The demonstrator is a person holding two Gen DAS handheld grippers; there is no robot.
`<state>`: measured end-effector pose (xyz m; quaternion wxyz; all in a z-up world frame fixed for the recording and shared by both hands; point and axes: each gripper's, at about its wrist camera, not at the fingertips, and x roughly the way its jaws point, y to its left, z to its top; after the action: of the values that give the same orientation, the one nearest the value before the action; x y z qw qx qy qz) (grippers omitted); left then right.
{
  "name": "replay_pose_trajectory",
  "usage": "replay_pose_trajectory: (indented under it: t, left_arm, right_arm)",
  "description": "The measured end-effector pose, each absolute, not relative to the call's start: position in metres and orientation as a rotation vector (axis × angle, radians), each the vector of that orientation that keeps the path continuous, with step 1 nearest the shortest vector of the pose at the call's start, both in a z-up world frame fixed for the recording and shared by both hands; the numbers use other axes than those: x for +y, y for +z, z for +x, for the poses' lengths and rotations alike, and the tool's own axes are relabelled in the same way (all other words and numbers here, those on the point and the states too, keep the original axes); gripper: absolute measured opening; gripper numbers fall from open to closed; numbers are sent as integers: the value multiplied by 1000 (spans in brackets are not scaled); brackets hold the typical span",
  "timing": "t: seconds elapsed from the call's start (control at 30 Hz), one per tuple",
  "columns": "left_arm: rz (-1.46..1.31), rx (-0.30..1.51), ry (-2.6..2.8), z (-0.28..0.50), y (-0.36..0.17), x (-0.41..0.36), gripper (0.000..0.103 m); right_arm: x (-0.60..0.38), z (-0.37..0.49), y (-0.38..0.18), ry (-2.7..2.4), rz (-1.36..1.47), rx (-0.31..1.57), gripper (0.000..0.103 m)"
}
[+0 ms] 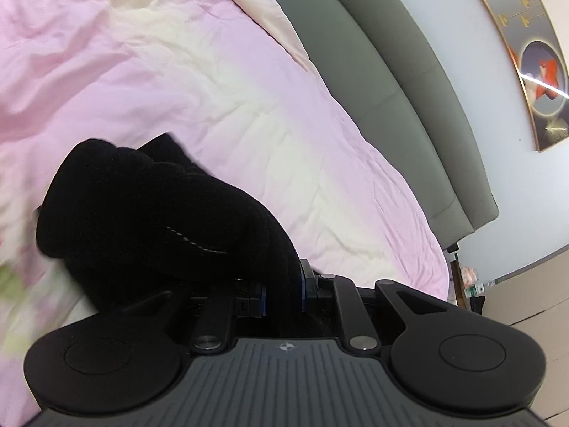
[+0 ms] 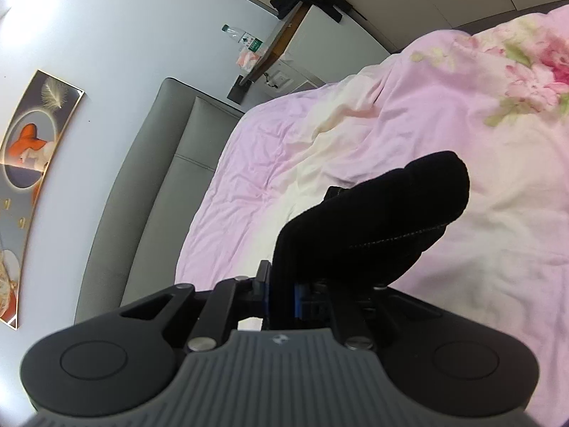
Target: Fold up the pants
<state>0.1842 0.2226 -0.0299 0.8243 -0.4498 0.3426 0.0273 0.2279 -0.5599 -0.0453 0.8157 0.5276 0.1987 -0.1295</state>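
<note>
The black pants are bunched and lifted above a pink and cream quilt. My left gripper is shut on a fold of the pants, which drape over and hide its fingertips. In the right wrist view my right gripper is shut on another part of the black pants, which rise to the right over the quilt. A line of light stitching shows on the cloth in both views.
A grey padded headboard runs along the bed's far side against a pale wall with a framed picture. A bedside stand holds a water bottle and dark cloth. The quilt has a floral print.
</note>
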Motion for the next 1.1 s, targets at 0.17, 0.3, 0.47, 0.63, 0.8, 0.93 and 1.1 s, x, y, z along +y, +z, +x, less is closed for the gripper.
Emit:
replay_pose_trajectory:
  t: [0.17, 0.3, 0.47, 0.63, 0.8, 0.93, 1.1]
  left_arm:
    - [-965, 872, 217, 286, -68, 233, 19]
    - [-1072, 960, 361, 314, -106, 243, 26]
    - [-1434, 957, 350, 314, -127, 275, 50]
    - [-1626, 607, 225, 287, -106, 320, 58]
    - [-1367, 597, 296, 236, -81, 342, 71]
    - [-1183, 660, 307, 194, -84, 335, 72]
    - [-937, 752, 329, 158, -96, 307, 73]
  right_arm:
    - [-536, 348, -54, -318, 1146, 507, 8]
    - [-509, 425, -80, -382, 1094, 644, 11]
    - [-492, 460, -93, -393, 1013, 680, 27]
    - [-502, 445, -100, -354, 1016, 613, 27]
    - [-541, 409, -83, -297, 1084, 375, 33]
    - [-563, 388, -67, -335, 1098, 315, 35]
    - [-566, 364, -70, -390, 952, 407, 44]
